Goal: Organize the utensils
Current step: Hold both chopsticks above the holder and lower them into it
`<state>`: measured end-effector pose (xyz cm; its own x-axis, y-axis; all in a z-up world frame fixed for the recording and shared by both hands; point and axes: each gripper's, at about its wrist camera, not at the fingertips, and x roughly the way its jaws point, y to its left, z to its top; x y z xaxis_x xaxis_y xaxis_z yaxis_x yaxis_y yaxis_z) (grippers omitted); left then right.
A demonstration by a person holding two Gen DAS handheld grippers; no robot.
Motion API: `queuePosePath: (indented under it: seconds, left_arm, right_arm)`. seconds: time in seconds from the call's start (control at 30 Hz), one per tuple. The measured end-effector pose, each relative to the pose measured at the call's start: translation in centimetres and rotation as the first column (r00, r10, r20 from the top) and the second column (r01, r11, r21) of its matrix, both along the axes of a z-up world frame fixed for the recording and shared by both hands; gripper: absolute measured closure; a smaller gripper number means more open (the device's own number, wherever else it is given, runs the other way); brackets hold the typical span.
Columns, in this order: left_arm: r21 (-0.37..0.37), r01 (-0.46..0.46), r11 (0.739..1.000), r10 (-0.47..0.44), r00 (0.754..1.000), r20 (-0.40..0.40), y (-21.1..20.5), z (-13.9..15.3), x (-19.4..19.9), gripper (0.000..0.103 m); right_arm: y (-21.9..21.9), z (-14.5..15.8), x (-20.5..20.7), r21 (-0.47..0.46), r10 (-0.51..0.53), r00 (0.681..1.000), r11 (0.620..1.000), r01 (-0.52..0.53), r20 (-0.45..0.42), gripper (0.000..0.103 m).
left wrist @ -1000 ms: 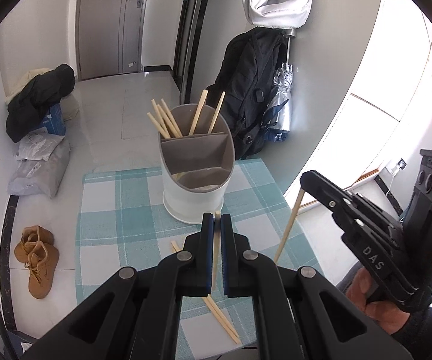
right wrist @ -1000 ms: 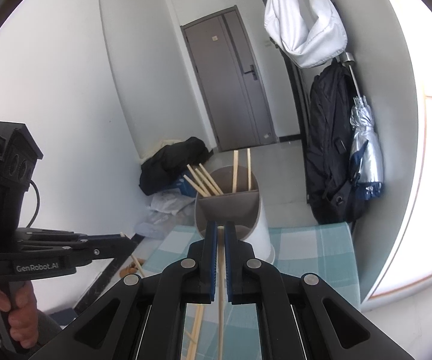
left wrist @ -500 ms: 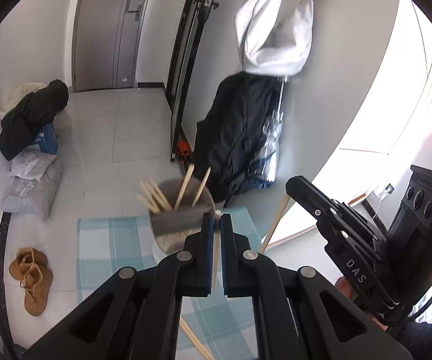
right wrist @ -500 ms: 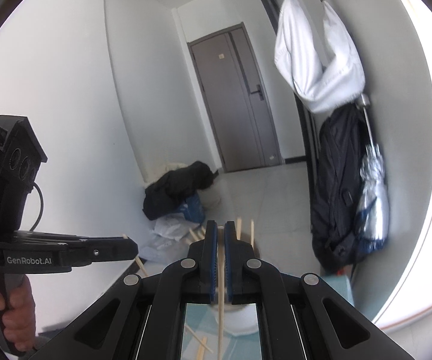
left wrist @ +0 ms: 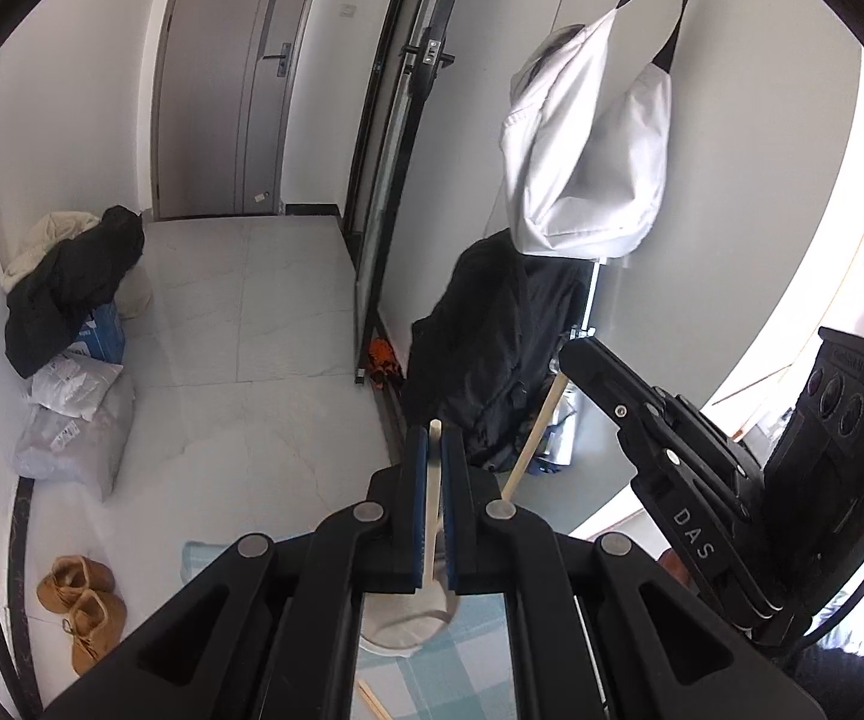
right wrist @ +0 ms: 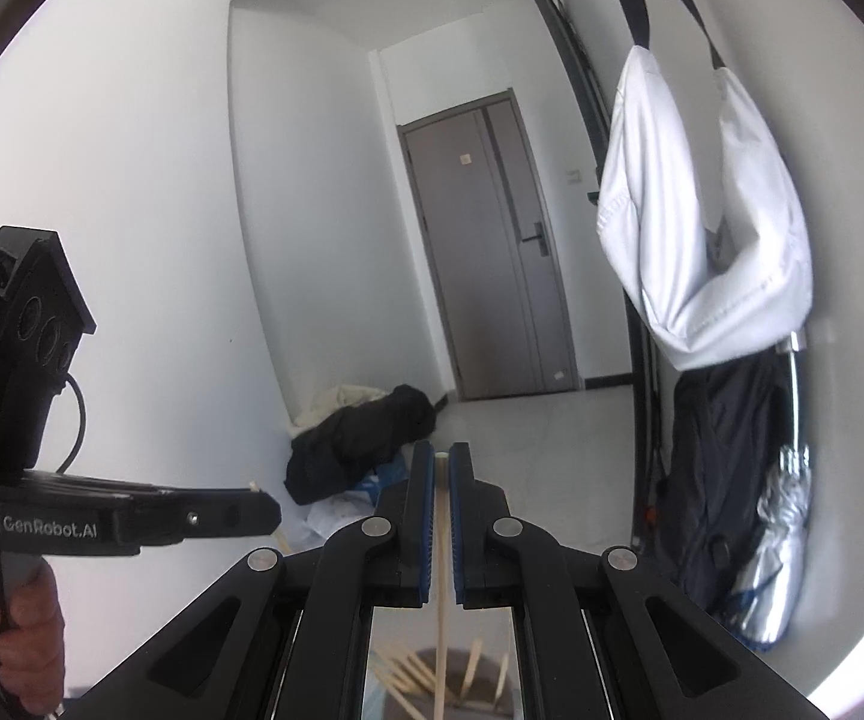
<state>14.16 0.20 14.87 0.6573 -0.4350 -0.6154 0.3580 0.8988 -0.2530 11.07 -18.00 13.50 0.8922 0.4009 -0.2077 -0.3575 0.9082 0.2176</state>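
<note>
Both grippers have risen since the earlier frame: the divided utensil holder [left wrist: 408, 621], then plain ahead on the checked cloth [left wrist: 462, 666], now sits low and mostly hidden behind the left gripper [left wrist: 434, 450]. Its jaws pinch a wooden chopstick [left wrist: 432, 516] that runs up between the blue pads and pokes out past the tips. The right gripper [right wrist: 441, 468] likewise pinches its own chopstick [right wrist: 441, 600], which hangs down towards the holder [right wrist: 432, 690], where several chopsticks already stand (a few loose ones still lie on the cloth).

By my reading the step in hand is the carry: each stick is lifted clear and not yet dropped in. The next move calls for swinging each lower end over a compartment of the holder, lowering until the tip is inside the rim, and only then letting the jaws part, one gripper at a time so that they do not collide.
</note>
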Motion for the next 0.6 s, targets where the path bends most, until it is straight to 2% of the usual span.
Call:
queuePosePath:
  seconds: [0.23, 0.53, 0.6]
  left_arm:
    - [0.027, -0.002, 1.0, 0.003, 0.999, -0.035, 0.3, -2.3, 2.5, 0.103]
    - [0.05, 0.007, 0.999, -0.003, 0.996, -0.091, 0.6, -5.3, 4.6, 0.102]
    - [0.022, 0.009, 1.0, -0.006, 0.995, -0.1, 1.0, -5.5, 4.8, 0.103]
  right_arm:
    - [0.1, -3.0, 3.8, 0.012, -0.027, 0.999, 1.0, 0.028, -0.028, 0.099]
    - [0.2, -6.4, 5.8, 0.018, -0.014, 0.999, 1.0, 0.015, -0.048, 0.099]
    - [0.3, -7.1, 5.8, 0.008, -0.009, 0.998, 1.0, 0.01, -0.055, 0.099]
